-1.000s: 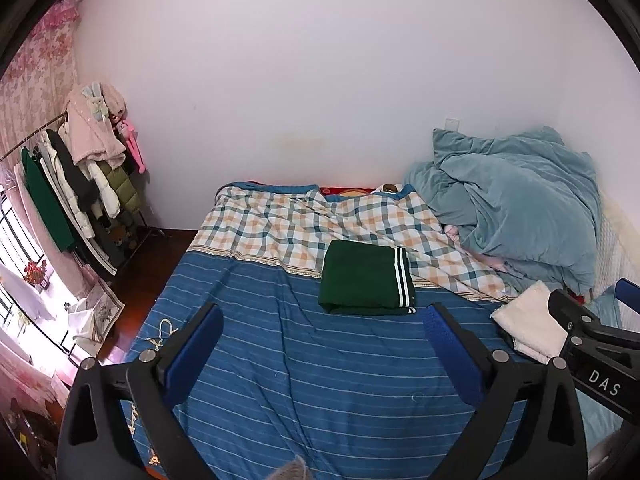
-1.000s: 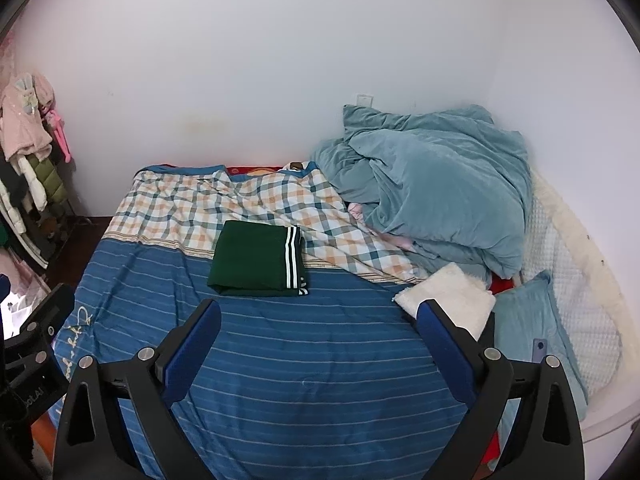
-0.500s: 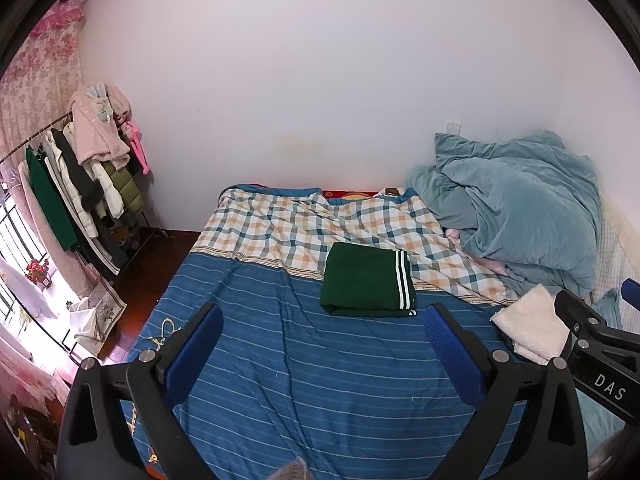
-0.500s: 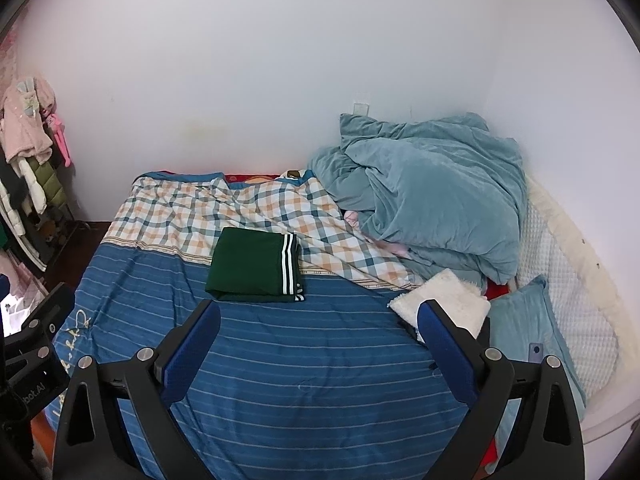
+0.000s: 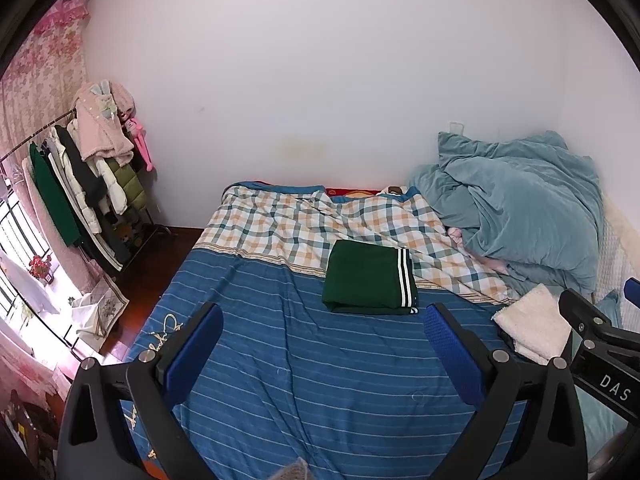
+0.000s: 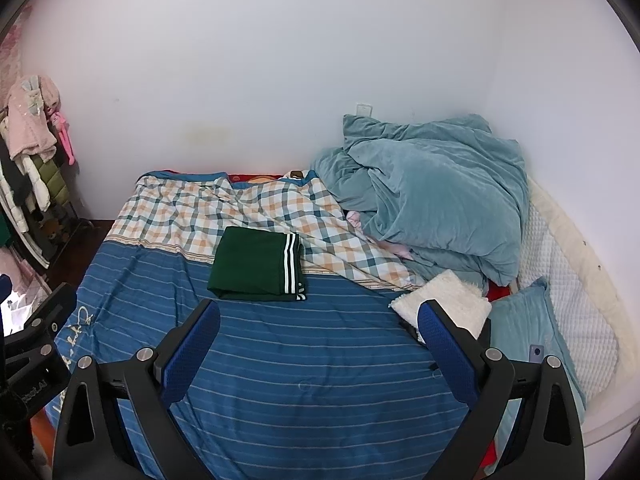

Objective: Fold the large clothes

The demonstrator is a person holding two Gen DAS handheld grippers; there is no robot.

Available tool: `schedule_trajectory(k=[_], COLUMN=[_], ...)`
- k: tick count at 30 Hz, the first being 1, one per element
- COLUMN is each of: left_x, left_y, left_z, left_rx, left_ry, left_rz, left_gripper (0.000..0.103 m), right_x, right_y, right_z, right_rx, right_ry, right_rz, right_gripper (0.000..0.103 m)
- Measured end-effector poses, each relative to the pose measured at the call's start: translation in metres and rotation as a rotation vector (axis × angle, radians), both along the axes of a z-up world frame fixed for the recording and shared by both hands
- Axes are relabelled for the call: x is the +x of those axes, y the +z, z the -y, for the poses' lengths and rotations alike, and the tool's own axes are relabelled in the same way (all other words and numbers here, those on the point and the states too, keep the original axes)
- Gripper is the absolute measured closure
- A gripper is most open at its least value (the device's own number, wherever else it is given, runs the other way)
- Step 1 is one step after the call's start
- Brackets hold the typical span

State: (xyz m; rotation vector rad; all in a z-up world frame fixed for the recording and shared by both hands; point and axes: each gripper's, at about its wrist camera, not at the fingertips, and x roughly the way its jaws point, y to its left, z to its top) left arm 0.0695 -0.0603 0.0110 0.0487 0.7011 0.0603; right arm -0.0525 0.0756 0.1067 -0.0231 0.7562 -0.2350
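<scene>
One bed (image 5: 320,380) fills the lower middle of both views, covered by a blue cloth with thin pale stripes that lies mostly flat with soft creases. Above it, toward the centre, a checked sheet (image 5: 304,224) in white, orange and teal is spread in loose wrinkles. At the right a single teal quilt (image 5: 520,208), plush and thick, is heaped in a rumpled mound against the wall. At the left edge of the left wrist view one clothes rack (image 5: 76,184) carries a row of hanging coats, with a fluffy pink one on top.

One green garment (image 5: 370,278) lies at the centre of the bed, folded into a flat rectangle where the checked sheet meets the striped cloth; its right edge bears white stripes. In the right wrist view it sits at centre left (image 6: 258,264). To the lower right a white fleecy folded cloth (image 6: 444,300) lies just beside one teal pillow (image 6: 532,320).

The left gripper (image 5: 322,356) hangs over the bed with its blue-padded fingers spread wide, gripping nothing. The right gripper (image 6: 318,352) is likewise wide apart and empty, well short of the garment.
</scene>
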Motion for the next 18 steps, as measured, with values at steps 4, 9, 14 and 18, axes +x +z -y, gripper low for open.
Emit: schedule_trajectory(k=[4, 9, 14, 18], left_x=[-0.0022, -0.0025, -0.0037, -0.0038], left_y=[-0.0002, -0.0002, 0.0012, 0.0006], left_z=[-0.001, -0.0014, -0.0009, -0.0008], left_rx=[-0.001, -0.003, -0.007, -0.005], left_ry=[0.004, 0.004, 0.004, 0.005], left_rz=[0.003, 0.002, 0.005, 0.003], left_gripper=[0.0, 0.0, 0.0, 0.0], right_x=[0.0008, -0.0006, 0.0009, 0.0004], right_y=[0.0003, 0.0001, 0.0003, -0.0002], right_z=[-0.0014, -0.0019, -0.0019, -0.0017], right_rx=[-0.001, -0.001, -0.003, -0.003], right_ry=[0.002, 0.001, 0.002, 0.002], right_rz=[-0.001, 0.0, 0.001, 0.001], right_gripper=[0.002, 0.002, 0.002, 0.002])
